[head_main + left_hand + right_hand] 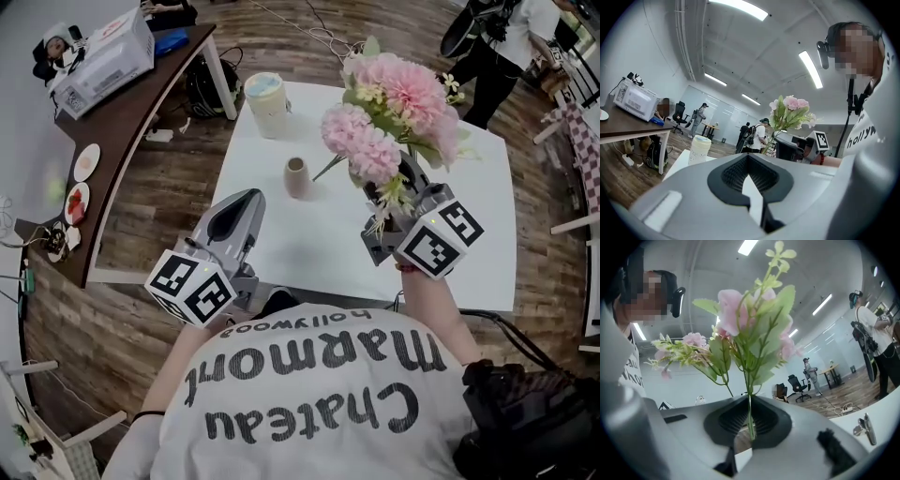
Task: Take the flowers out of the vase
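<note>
Our right gripper (750,401) is clamped on the thin green stems of the flowers (750,319), which run straight up between its dark ribbed pads and fan out into leaves and pink blooms above the jaws. From the head view, that gripper (403,183) is held out in front of our right shoulder, above the near right part of the white table (469,216). Its marker cube faces back toward us, and our bare right forearm (427,300) reaches forward from the sleeve behind it. The flowers (389,108) hang in the air, clear of the small beige vase (297,177), which stands upright and alone near the middle of the table, to the left of the bunch and well apart from it. Our left gripper (246,197) is held out at our left over the near edge of the table, pointing roughly level toward the vase but short of it. In its own view, the left gripper (749,157) has its jaws brought together at the tips with nothing between them. Only a sliver of white table shows through the gap lower down. Beyond the vase, at the far left of the table, stands a pale tub with a bluish lid (266,103). From the left gripper view we see the bunch (790,110) raised above the right gripper's grey body.
</note>
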Tool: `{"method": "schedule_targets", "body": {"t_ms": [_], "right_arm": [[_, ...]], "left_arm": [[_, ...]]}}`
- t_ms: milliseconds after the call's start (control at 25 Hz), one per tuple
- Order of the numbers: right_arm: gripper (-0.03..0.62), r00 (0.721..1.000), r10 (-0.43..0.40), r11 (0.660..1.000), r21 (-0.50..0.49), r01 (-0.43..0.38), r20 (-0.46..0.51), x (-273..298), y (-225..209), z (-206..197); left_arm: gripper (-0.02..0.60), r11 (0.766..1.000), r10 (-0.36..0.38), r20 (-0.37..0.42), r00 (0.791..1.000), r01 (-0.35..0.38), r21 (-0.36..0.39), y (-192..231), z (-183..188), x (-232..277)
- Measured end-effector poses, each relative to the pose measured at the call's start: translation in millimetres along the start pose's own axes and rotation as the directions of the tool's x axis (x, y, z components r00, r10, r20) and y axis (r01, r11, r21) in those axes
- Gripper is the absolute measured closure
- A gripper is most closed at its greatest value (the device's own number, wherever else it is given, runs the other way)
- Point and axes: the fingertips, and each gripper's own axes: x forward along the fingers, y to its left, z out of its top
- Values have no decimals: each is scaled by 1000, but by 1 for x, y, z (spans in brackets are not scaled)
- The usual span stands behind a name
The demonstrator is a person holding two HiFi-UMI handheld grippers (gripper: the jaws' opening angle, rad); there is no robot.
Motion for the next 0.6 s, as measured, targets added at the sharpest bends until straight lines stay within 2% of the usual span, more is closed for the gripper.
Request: {"method": "schedule_targets", "body": {"t_ms": [600], "right_arm": [[563, 984, 59, 995, 83, -45, -168, -112, 7, -42]], "left_arm": [[584, 999, 33, 17, 999, -32, -38, -108, -61, -6]]}}
